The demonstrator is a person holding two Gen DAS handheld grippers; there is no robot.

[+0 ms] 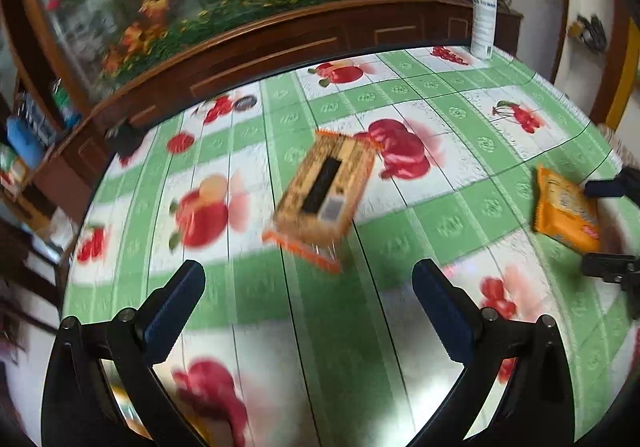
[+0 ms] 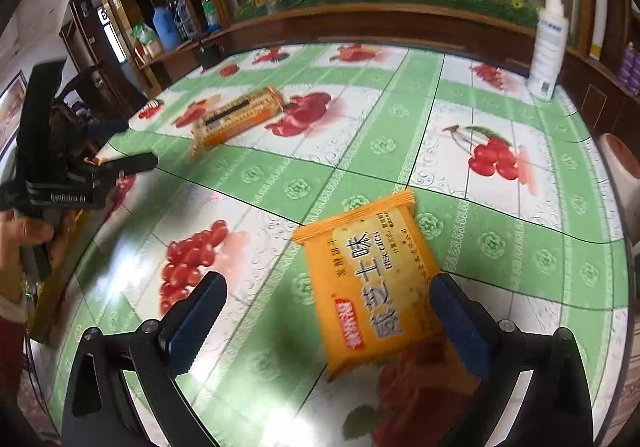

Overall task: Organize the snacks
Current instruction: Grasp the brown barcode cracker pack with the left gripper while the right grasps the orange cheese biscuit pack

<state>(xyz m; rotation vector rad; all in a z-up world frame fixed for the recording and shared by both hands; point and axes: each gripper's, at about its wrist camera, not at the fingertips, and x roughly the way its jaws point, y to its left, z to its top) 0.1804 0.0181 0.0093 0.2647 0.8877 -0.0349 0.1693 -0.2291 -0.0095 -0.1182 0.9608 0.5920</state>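
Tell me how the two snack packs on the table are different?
The orange biscuit pack lies right between the open right gripper; the brown cracker pack lies ahead of the open left gripper, out of its grasp. The orange one shows big white letters; the brown one shows a dark strip down its middle. Both lie flat on the fruit tablecloth, with crimped orange ends.

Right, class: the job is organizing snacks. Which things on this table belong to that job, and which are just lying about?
Part of the job:
- orange biscuit packet, lying flat between the open right claw fingers
- brown cracker packet, ahead of the open left claw

Just lying about:
- white spray bottle, upright at the far edge
- small dark container, far left edge
- fruit-print tablecloth
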